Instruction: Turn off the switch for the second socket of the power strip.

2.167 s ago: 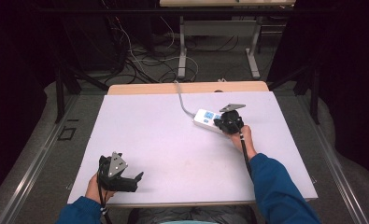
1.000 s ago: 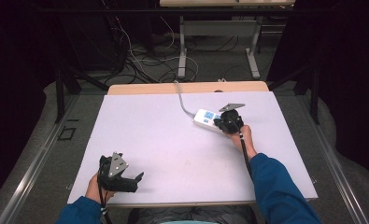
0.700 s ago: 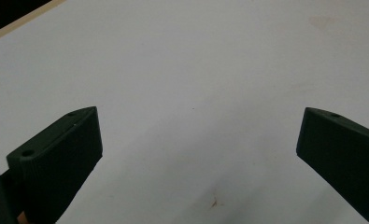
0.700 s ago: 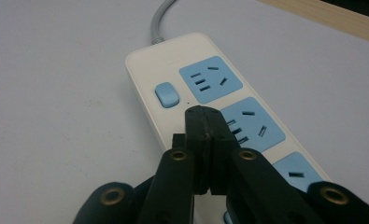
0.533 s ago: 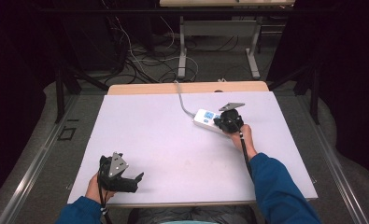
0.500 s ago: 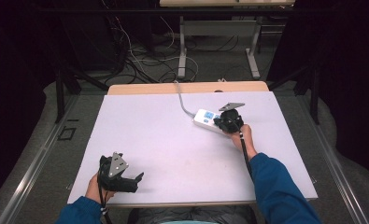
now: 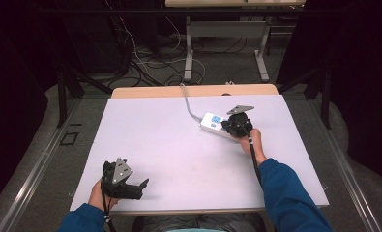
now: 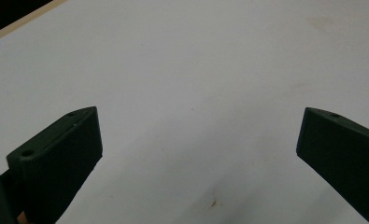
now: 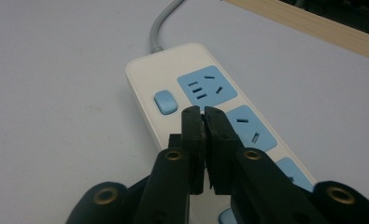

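Observation:
A white power strip [image 9: 210,112] with blue socket faces and a blue switch [image 9: 165,101] lies on the white table; in the high view the power strip [image 7: 213,124] sits right of centre. My right gripper [image 9: 203,111] hovers just over it, shut with nothing between its jaws, its tips beside the switch and the first socket. From above, the right gripper [image 7: 237,124] covers the strip's near end. My left gripper [image 7: 125,181] rests near the table's front left edge. Its jaws stand wide open over bare table, the left gripper [image 8: 198,128] holding nothing.
A grey cable [image 7: 187,104] runs from the strip to the table's far wooden edge [image 7: 193,91]. Beyond the table [image 7: 154,140] the floor holds loose cables [image 7: 145,58] and desk legs [image 7: 188,48]. Dark floor and metal rails flank both sides.

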Demonstrator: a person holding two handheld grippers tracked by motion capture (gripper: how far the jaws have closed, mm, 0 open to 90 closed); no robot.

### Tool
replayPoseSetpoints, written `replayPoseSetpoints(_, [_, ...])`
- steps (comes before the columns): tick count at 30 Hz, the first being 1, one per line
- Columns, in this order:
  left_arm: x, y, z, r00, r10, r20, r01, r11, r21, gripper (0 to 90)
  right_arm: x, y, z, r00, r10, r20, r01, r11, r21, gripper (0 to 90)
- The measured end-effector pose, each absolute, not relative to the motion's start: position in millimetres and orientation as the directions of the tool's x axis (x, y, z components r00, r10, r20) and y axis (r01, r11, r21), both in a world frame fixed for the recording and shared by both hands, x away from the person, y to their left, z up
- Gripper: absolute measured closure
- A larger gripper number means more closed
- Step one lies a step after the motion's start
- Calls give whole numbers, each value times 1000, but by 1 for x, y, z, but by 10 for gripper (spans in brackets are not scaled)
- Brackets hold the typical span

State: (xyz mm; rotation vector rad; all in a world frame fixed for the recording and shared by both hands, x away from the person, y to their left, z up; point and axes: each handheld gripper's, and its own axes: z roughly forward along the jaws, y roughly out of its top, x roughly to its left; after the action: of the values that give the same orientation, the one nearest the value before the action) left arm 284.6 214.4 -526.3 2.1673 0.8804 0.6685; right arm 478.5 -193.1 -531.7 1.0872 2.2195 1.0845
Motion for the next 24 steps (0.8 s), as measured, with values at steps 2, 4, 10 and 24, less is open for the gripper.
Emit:
replayPoseSetpoints(2, [285,215,-526,636,746,196,387,-529,755,1,478,-194,-530,-602,798,-39,456,383,803,786])
replayPoseSetpoints(4, [285,214,-526,636,747,194,389,-528,755,1,477,-194,-528,-606,795,-37,454,383,804,677])
replayPoseSetpoints(10, [284,215,-526,636,746,198,386,-530,755,1,474,-197,-523,-621,784,-10,468,381,798,419])
replayPoseSetpoints(24, [284,215,-526,636,746,200,387,-532,753,1,464,-202,-512,-652,756,54,479,356,803,79])
